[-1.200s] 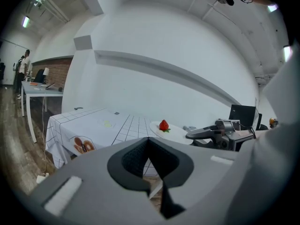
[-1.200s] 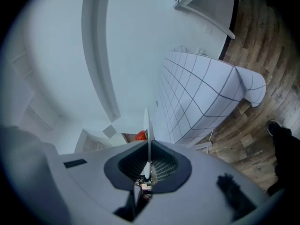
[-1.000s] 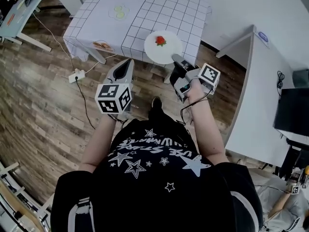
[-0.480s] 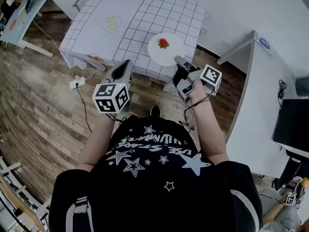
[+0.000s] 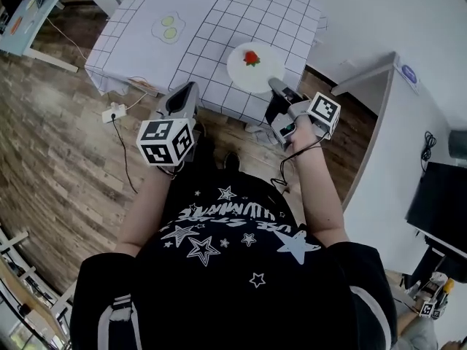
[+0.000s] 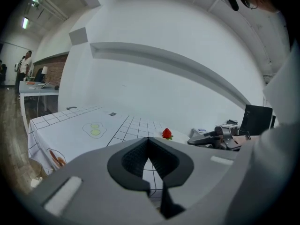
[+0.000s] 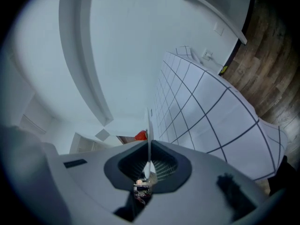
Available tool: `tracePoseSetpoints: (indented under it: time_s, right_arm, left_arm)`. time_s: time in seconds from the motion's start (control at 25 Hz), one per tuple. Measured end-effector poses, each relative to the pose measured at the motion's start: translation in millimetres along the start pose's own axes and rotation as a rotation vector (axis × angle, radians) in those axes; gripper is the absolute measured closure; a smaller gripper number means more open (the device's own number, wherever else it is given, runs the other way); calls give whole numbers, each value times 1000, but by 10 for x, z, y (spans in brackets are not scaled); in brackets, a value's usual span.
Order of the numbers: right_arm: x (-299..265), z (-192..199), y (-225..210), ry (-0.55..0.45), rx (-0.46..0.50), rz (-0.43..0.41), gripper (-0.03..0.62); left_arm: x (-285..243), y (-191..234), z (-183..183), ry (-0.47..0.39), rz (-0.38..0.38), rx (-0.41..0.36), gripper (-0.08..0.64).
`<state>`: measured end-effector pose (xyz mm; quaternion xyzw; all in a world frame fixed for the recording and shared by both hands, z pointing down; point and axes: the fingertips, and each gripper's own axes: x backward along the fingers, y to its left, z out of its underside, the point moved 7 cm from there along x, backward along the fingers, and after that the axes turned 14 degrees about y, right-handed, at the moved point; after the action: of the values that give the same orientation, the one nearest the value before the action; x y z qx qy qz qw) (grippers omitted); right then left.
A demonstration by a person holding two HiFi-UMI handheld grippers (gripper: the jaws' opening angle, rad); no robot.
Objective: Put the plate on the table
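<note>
Plate point(image 5: 246, 76) with a strawberry point(image 5: 252, 57), rim in right claw point(image 5: 275, 85)

The desk point(image 5: 219, 28) is running off the picture's top edge. The right claw point(image 7: 148, 165) is hiding part of the strawberry point(image 7: 140, 135).

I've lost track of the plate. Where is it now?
In the head view, the plate is held by its rim in the right gripper, over the table's near right corner.
</note>
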<state>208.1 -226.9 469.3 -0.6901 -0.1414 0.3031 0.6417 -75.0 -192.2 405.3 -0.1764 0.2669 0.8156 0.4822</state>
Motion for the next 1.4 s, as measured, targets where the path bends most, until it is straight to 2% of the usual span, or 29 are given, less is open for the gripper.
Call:
tracePoseSetpoints:
  time_s: [0.2,0.28,0.36,0.52,0.6,0.92,1.08,1.4]
  right_arm:
    - [-447,-286,-71,-65,-36,30,570]
    - [-795,-565,-66,-103,-35,53,571]
    - [-953,-703,-42,-130,-36,58,569]
    - [-553,-523,42,-153,-66,44,570]
    - [-551,-543,74,-160,-68,46,569]
    - [-1011,-778,59,-171,-88,74,569]
    - [-1174,-917,20,-176,-87,88,569]
    - [-1490,-1156,-87,-172,-92,119,571]
  left_arm:
    - [-584,460,-178,71,76,-22,551]
    - [-989,788,-367,74,125,-39,551]
    - [-1167,931,-487,74,150,-56,551]
    - [-909,568,-494,93,156,-80,551]
    - [-930,565,-558,96,162,-83,551]
    - [-1294,1002,-974,81,169,-114,551]
    - [-1453,1245,-1182,69,164,-101,551]
    - [-1734,1547,-1386,88,166,-96,551]
